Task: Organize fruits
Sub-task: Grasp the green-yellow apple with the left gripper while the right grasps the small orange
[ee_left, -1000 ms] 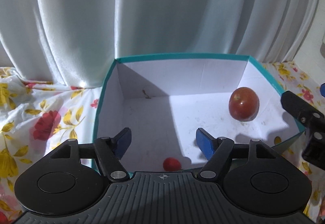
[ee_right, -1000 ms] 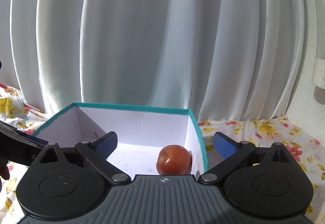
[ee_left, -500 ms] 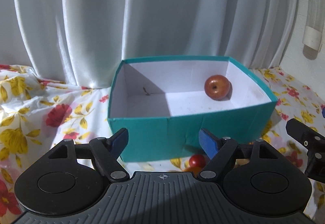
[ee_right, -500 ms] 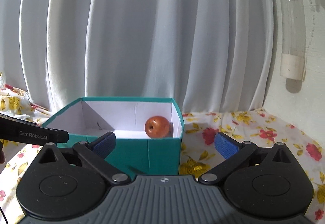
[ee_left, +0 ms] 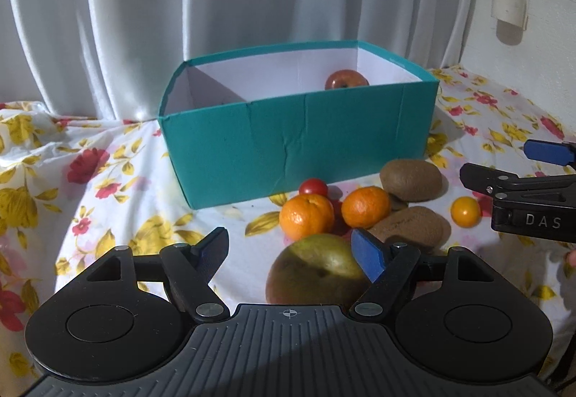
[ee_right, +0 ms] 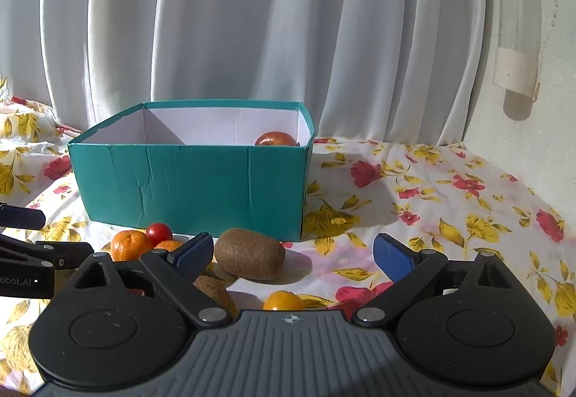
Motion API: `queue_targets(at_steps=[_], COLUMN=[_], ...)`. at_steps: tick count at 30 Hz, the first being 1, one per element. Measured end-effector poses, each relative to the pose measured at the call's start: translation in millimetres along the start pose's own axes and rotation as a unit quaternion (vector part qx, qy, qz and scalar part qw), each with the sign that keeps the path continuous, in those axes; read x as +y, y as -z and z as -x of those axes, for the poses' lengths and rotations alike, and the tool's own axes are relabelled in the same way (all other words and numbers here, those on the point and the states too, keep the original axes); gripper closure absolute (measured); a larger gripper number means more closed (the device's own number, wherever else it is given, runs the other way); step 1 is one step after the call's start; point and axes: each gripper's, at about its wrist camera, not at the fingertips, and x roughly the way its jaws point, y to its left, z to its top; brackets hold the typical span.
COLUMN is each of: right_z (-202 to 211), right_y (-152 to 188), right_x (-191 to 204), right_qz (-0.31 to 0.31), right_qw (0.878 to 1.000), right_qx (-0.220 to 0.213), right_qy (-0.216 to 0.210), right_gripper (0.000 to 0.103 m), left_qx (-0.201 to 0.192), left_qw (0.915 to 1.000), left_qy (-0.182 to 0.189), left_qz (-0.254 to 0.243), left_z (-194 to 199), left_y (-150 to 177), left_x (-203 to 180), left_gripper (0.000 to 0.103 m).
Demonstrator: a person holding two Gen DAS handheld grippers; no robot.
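Apple (ee_left: 346,79) half hidden behind box (ee_left: 298,141) wall, both views.

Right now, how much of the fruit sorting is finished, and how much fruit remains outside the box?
Done: one apple lies in the box. In hand: nothing; the left tool and right tool are both open. Left on the cloth: two oranges, two kiwis, a tomato, a yellow fruit and a pear.
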Motion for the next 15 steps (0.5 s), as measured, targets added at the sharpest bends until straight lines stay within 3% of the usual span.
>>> queue_targets(at_steps=[6, 15], right_z=[-9.6, -23.0], right_y=[9.3, 23.3], right_x=[0.7, -3.7], right_qz=[0.014, 0.017], right_qw=[1.0, 0.998], right_qx=[0.024, 0.058], right_qy=[-0.006, -0.009], right_gripper=[0.014, 0.033], left_qx=[-0.003, 0.032], left_qw=[0.9999, 0.9993], left_qy=[0.01, 0.019], left_qz=[-0.006, -0.005], left_z=[-1.0, -19.1], left_y=[5.4, 13.0], left_x=[-8.3, -11.9], left_gripper=[0.025, 0.024])
